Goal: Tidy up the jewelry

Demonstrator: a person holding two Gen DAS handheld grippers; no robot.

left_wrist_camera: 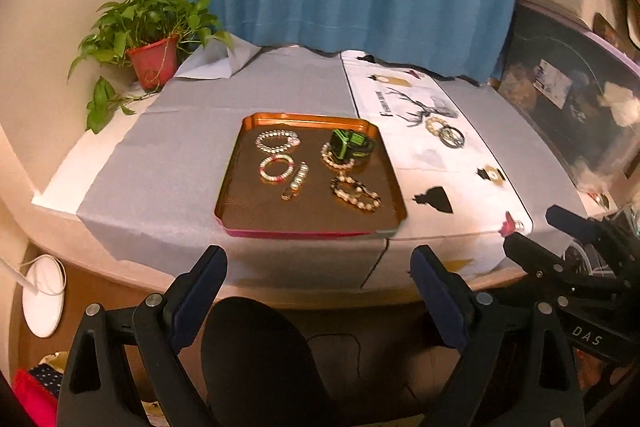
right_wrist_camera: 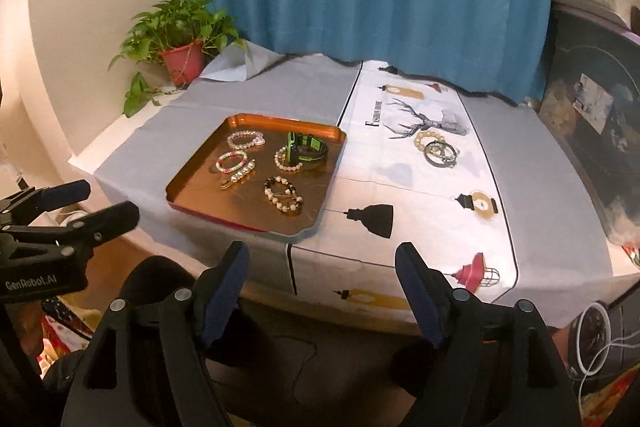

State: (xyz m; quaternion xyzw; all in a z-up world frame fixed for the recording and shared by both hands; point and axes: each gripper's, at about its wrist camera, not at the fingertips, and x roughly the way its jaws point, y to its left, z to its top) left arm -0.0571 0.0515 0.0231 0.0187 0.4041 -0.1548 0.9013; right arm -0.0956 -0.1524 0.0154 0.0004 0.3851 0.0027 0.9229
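Dim warm indoor light, strong fisheye bending, edges perhaps slightly blurred.

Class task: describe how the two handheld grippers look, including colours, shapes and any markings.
Left gripper and right gripper match: black frames with triangular cut-outs, silver rivets, and jaws faced with dark blue pads. White lettering reads "GenRobot.AI" on the left, "DAS" on the right.

Left gripper [right_wrist_camera: 108, 223], seen left of the right jaws: "GenRobot.AI"
Right gripper [left_wrist_camera: 532, 227], right of the left jaws: "DAS"
Deer-print cloth [right_wrist_camera: 424, 187], ahead of the jaws: "Fashion", rest unreadable
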